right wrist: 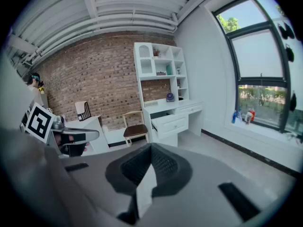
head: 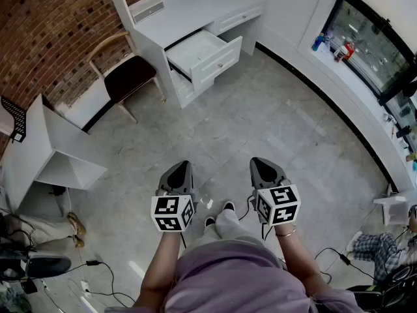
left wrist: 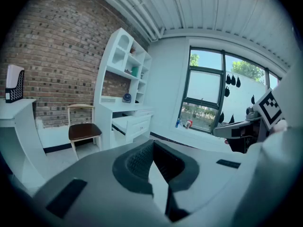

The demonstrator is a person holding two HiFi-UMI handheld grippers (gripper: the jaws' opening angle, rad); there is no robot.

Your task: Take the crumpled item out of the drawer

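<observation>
Your left tool [head: 179, 169] is pressed together: in the left gripper view its pads [left wrist: 142, 161] meet at the tip with nothing pinched between them. Your right tool [head: 264, 165] is the same, its pads [right wrist: 163, 163] pressed together on nothing. You hold both side by side in front of your body, apart from each other, tipped down a little over the bare floor [head: 260, 116] and touching nothing.

The drawer [head: 205, 52] stands pulled out of the white counter [head: 189, 10], well apart from both tools, with a chair [head: 127, 77] just beside the counter on its left. Both gripper views face that drawer across the room. Its inside shows pale from the head view, and the item itself is too small to make out at this range.
</observation>
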